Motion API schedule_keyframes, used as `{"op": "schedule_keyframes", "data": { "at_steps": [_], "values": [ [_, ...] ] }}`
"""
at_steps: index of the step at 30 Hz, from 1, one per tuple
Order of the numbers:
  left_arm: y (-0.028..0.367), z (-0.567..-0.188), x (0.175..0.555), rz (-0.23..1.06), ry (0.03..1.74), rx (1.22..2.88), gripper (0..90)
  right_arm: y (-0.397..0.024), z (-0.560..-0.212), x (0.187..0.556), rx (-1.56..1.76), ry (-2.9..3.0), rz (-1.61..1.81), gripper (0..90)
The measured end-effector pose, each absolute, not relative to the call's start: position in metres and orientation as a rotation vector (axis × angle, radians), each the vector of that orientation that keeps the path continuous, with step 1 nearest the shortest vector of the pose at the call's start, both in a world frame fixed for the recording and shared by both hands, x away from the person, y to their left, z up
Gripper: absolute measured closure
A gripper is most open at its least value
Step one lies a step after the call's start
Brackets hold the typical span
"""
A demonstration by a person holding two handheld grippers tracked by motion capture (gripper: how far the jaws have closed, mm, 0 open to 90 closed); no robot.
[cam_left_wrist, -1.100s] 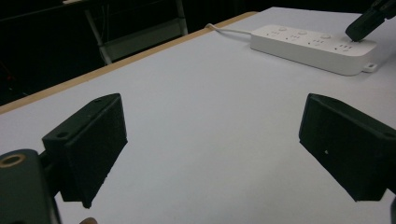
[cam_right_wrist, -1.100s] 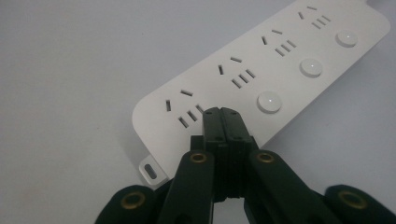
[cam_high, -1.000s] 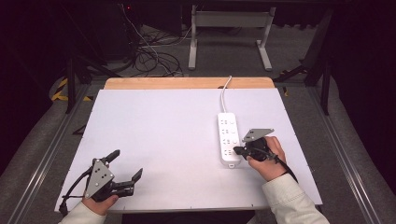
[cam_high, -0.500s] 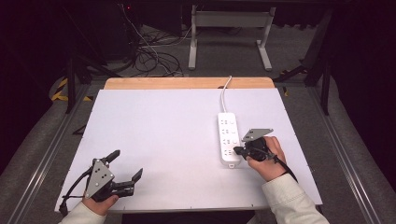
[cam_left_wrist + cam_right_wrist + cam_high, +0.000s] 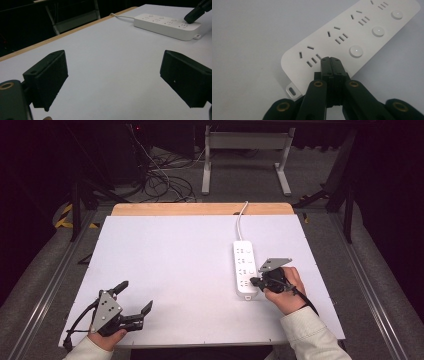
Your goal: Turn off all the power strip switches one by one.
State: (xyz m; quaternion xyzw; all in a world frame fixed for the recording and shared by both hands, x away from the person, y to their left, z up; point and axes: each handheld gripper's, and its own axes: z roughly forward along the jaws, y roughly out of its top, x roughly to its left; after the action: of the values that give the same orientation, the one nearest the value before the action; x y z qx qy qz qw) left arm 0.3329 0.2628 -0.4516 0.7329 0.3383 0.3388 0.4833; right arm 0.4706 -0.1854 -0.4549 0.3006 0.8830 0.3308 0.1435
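While jaws closed, right gripper (image 5: pixel 330 58) on power strip (image 5: pixel 352 35).

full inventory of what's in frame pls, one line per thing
power strip: 1, white, four round buttons, right half of table, cord running off the far edge
table: 1, white top with a wooden strip along the far edge
cables: a tangle, black, on the floor beyond the table
frame: 1, grey metal legs, on the floor behind the table
left gripper: 1, black, jaws wide apart with nothing between, near left corner of the table
right gripper: 1, black, jaws shut together, tips on the near end of the power strip
sleeves: 2, light, at the bottom edge
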Motion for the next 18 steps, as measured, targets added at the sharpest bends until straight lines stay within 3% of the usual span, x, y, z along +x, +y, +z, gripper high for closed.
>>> {"op": "schedule_keyframes", "data": {
  "at_steps": [18],
  "values": [
    [0.262,-0.452,0.333,0.822,0.823,1.785,8.5,-0.195,-0.435,0.459,0.804,2.393,1.200,90.0]
  ]
}}
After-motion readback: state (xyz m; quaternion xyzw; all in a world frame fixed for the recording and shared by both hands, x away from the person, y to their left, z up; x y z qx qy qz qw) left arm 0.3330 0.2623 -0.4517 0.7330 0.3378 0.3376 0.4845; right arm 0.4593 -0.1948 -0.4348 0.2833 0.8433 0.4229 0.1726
